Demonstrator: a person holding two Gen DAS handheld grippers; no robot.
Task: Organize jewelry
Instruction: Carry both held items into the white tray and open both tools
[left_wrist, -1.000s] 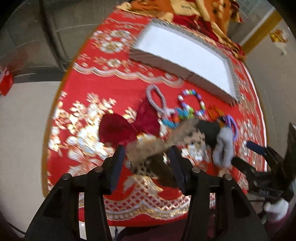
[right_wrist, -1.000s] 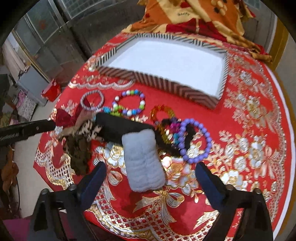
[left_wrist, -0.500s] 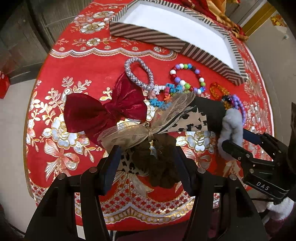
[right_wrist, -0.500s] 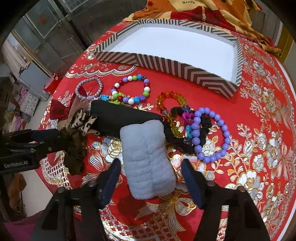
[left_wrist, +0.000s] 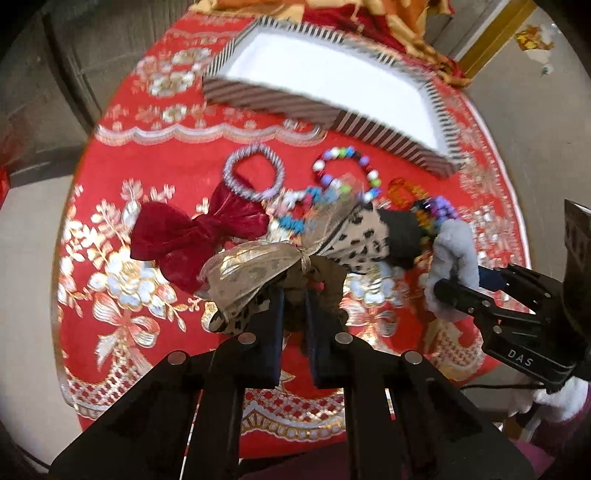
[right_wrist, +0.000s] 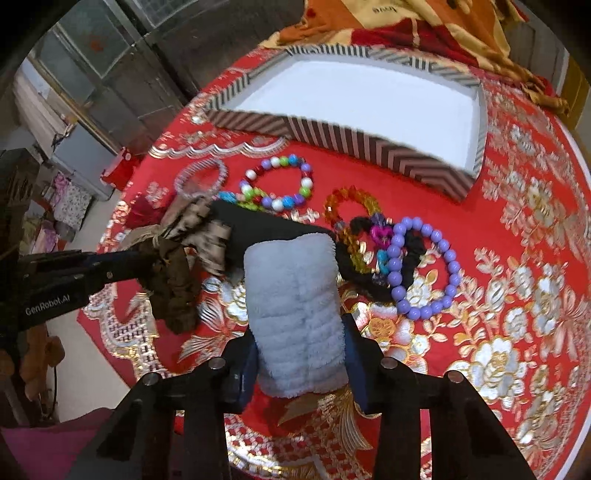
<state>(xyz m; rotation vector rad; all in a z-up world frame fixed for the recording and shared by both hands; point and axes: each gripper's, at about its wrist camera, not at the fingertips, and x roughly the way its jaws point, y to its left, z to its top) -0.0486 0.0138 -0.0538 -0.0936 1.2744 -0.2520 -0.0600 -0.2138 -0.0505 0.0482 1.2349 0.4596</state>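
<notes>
Brown scrunchie (left_wrist: 325, 280) fabric is pinched between the closing jaws of the left gripper (left_wrist: 293, 299), which is pitched steeply down at the counter (left_wrist: 110, 206). At three o'clock, the right gripper (right_wrist: 301, 343), equally steep, is seen with closing jaws pressed on a pale blue fluffy band (right_wrist: 295, 306). Beaded bracelets (right_wrist: 280, 184) lie beyond, before the striped tray (right_wrist: 332, 131) at twelve o'clock.

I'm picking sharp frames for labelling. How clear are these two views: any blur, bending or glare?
Left wrist view: striped box and beaded bracelets smeared by motion, fisheye bending the table edge. Right wrist view: fluffy grey scrunchie crisp, box edge slightly blurred, gold embroidery glinting.
</notes>
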